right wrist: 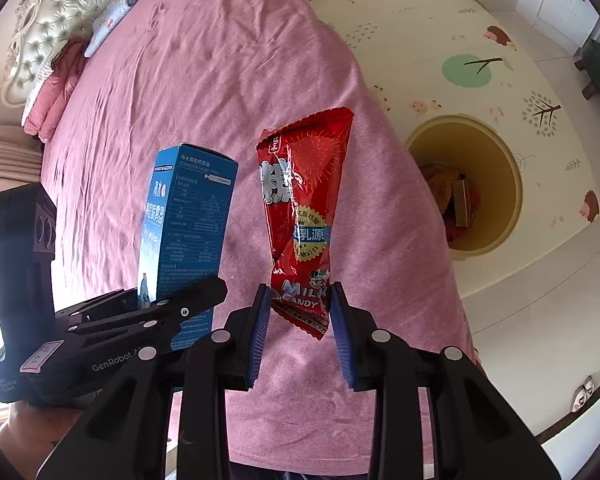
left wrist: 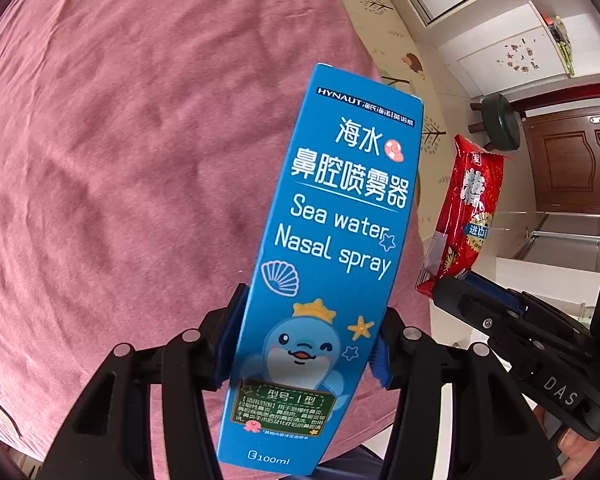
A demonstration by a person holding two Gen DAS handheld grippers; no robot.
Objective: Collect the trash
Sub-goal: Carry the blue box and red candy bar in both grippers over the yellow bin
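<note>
While both pieces of trash are hanging clear of the bed, I'm reading this as the carry stage: the pickups look done and the drop is what's left. My left gripper (left wrist: 304, 344) is clamping the blue nasal spray box (left wrist: 332, 248) by its lower part, pads pressing on both side faces, the box filling the centre of the left wrist view. My right gripper (right wrist: 302, 332) is pinching the red candy wrapper (right wrist: 304, 216) near its bottom seal, jaws narrow, the wrapper sticking up mid-frame. I'm seeing the pink bedspread (right wrist: 188, 92) under both items with no other litter lying on the part I can see. Over at the right of the right wrist view the yellow bin (right wrist: 512, 184) is standing on the patterned floor mat (right wrist: 440, 40), just beside the bed's edge, already holding some scraps, and neither item is over it yet. What I'm not getting: the bin is missing from the left wrist view altogether, the bed's near corner is hiding part of its rim, its contents are too dim to name, and the box's base is running behind my gripper.
</note>
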